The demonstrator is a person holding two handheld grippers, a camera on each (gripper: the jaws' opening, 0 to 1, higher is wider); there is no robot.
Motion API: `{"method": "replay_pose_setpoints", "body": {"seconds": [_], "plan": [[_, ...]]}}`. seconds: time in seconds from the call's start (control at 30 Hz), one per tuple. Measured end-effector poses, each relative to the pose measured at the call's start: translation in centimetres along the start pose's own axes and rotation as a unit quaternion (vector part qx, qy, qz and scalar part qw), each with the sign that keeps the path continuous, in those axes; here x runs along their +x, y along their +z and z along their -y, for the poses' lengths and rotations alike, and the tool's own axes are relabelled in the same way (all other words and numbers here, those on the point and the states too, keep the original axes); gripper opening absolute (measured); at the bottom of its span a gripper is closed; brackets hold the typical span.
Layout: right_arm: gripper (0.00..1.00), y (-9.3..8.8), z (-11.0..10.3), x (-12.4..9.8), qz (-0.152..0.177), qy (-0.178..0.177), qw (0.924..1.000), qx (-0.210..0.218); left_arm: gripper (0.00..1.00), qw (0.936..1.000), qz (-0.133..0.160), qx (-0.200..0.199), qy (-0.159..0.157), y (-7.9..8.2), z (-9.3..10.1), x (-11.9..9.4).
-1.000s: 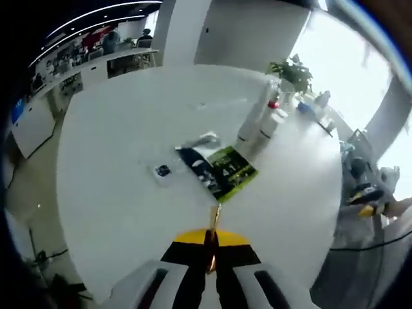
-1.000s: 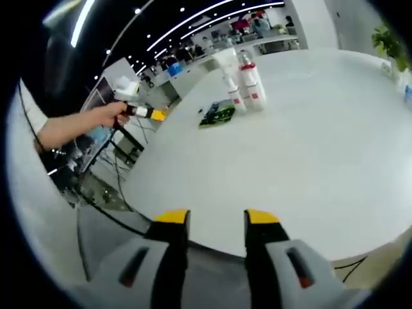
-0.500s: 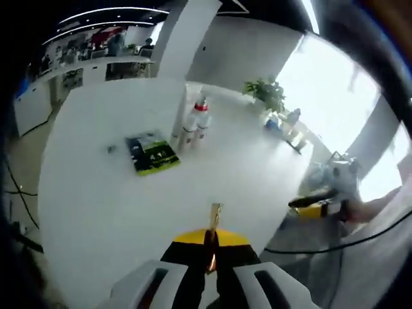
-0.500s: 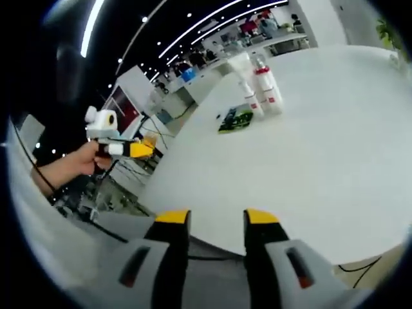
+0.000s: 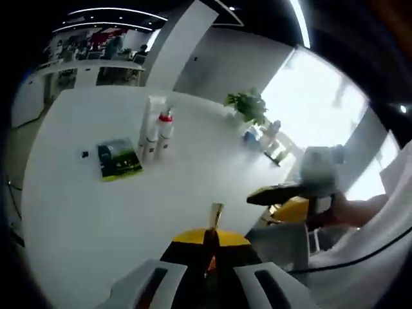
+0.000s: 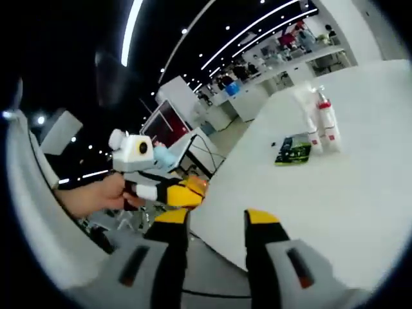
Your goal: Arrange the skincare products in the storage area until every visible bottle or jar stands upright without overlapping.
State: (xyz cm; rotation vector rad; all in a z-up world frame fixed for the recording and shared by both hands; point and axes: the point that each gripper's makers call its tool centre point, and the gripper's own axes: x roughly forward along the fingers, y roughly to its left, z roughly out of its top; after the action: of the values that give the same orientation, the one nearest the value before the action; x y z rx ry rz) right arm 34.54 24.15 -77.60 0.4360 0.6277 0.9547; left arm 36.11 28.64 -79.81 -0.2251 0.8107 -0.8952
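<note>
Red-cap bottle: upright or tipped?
Upright. The red-cap bottle stands on the table with its cap on top, close beside a taller white tube; same in the right gripper view.

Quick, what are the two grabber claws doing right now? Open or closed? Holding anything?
Left gripper: shut, with nothing between the jaws, above the white table.
Right gripper: open, holding nothing.
</note>
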Motion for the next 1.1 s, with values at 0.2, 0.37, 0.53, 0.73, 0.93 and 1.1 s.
{"method": "replay_pose_setpoints", "body": {"seconds": [0.2,0.37,0.53,0.73,0.93,1.1], "plan": [[0.34,0.8,-1.5,0.5,-0.004,0.033,0.9994,-0.004,0.04,0.9994,0.0,0.006,-0.035,0.3,2.2,0.2],[0.32,0.5,-2.6,0.6,-0.014,0.055,0.9983,-0.014,0.04,0.9984,-0.004,0.013,-0.056,0.1,3.5,0.3],[0.29,0.0,-3.7,0.5,-0.024,0.07,0.9967,-0.033,0.04,0.9967,-0.016,0.024,-0.075,-0.3,4.6,0.5],[0.23,-0.9,-4.1,0.1,-0.06,0.083,0.9931,-0.058,0.05,0.9937,-0.04,0.032,-0.1,-1.3,5.4,0.2],[0.21,-1.2,-4.4,-0.2,-0.086,0.086,0.9846,-0.125,0.04,0.9923,-0.048,0.023,-0.112,-1.5,5.8,0.0],[0.21,-0.9,-4.2,-0.3,-0.09,0.075,0.979,-0.167,0.04,0.9921,-0.05,0.022,-0.113,-1.5,5.8,0.1]]}}
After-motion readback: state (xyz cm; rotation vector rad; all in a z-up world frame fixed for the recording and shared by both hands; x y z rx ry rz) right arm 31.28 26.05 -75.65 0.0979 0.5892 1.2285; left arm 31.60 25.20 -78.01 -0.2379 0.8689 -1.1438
